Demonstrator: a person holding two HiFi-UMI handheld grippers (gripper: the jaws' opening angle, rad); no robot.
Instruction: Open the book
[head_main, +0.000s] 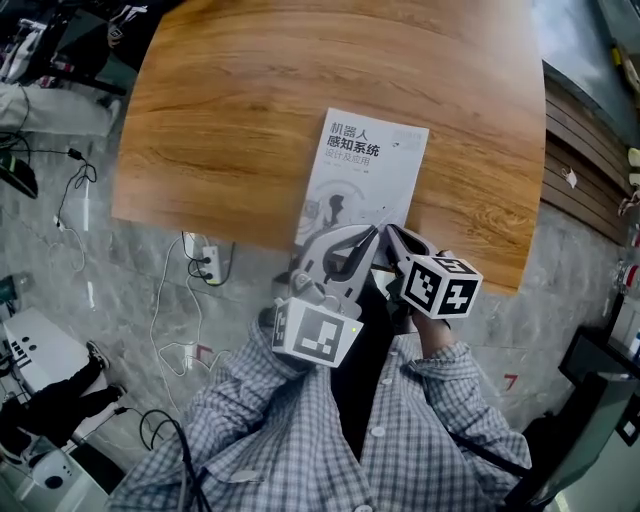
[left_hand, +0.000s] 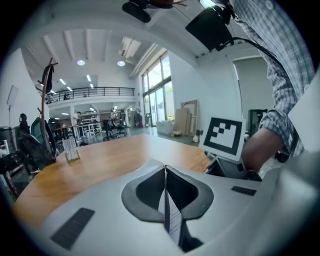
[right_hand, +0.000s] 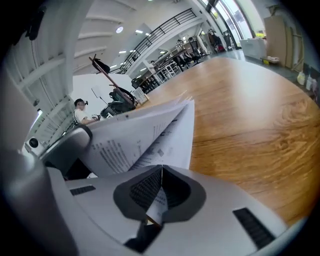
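A white book (head_main: 365, 170) with a grey cover drawing lies on the wooden table (head_main: 250, 100), its near end over the front edge. Both grippers meet at that near end. My left gripper (head_main: 368, 238) is shut on a thin printed sheet (left_hand: 172, 220) of the book, which shows between its pads. My right gripper (head_main: 393, 240) is shut on another printed page (right_hand: 157, 202). In the right gripper view, lifted printed pages (right_hand: 145, 135) fan up and to the left in front of the jaws. I cannot tell whether the left one holds the cover or a page.
A small sign stand (left_hand: 71, 150) sits far back on the table. The right gripper's marker cube (left_hand: 225, 136) and a person's hand are close on the left gripper's right. A power strip with cables (head_main: 205, 262) lies on the floor under the table edge.
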